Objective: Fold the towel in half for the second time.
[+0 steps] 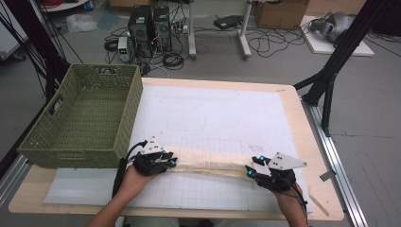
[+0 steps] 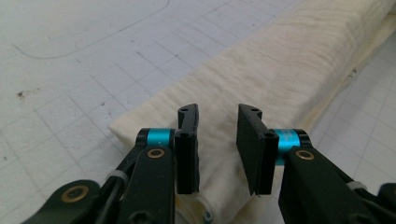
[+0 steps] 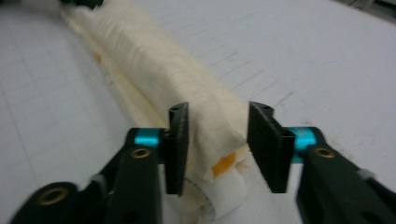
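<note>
Between the two grippers: cream cloth (image 1: 208, 162), folded into a long narrow band, lying flat on the white gridded mat (image 1: 222, 113) and stretched from one pair of tongs to the other.
Left gripper (image 1: 171, 160): at the band's left end, held in a hand (image 1: 134, 179) entering from the near edge; jaws parted, not clamped.
Left gripper, own view (image 2: 218, 154): black jaws standing apart over the cloth's (image 2: 261, 88) end, fabric showing in the gap between them; folded layers visible just below the tips; whether the pads touch the fabric cannot be told.
Right gripper (image 1: 252, 171): at the band's right end, grey three-cornered plate on top; jaws likewise released.
Right gripper, own view (image 3: 218, 149): jaws spread to either side of the cloth's (image 3: 154, 65) bunched end; an orange patch (image 3: 223, 164) showing among the folds between the tips; picture somewhat blurred.
Beyond the right gripper's tips: band running away toward the far upper left of that view, where the other gripper sits as a dark shape at the edge.
Left of and beyond the left gripper: green woven basket (image 1: 66, 137), standing near the tongs, its near right corner just beside the left hand's gripper.
Beneath both grippers: mat on a light wooden table (image 1: 307, 142).
Ahead of both grippers, on the mat: faint drawn outline (image 1: 187, 120), well apart from the cloth.
</note>
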### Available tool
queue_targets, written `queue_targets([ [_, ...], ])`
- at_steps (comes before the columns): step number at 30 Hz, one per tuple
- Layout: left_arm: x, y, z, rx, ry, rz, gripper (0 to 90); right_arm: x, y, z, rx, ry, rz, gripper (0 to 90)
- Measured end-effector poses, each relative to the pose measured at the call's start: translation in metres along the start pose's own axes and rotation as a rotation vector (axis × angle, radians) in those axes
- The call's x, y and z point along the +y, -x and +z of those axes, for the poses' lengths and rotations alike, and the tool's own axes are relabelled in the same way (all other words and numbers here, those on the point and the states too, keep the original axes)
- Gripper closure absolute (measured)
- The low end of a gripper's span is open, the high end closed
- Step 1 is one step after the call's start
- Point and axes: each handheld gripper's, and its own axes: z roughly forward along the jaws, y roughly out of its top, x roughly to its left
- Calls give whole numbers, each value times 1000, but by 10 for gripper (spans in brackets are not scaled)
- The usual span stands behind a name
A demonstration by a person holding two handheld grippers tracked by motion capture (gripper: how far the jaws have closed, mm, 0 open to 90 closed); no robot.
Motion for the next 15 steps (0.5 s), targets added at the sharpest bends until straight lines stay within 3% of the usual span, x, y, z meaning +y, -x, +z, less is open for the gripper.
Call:
queue_targets([
  [4,0,1,0,-1,-1,10,685,9,2,-3,-72,43,34,397],
  [8,-1,1,0,-4,2,11,685,26,-4,5,-99,54,63,378],
  [12,-1,1,0,-7,5,17,681,48,-11,24,-84,47,19,379],
  [15,-2,0,-1,-14,6,11,676,58,-19,43,-31,38,-12,414],
])
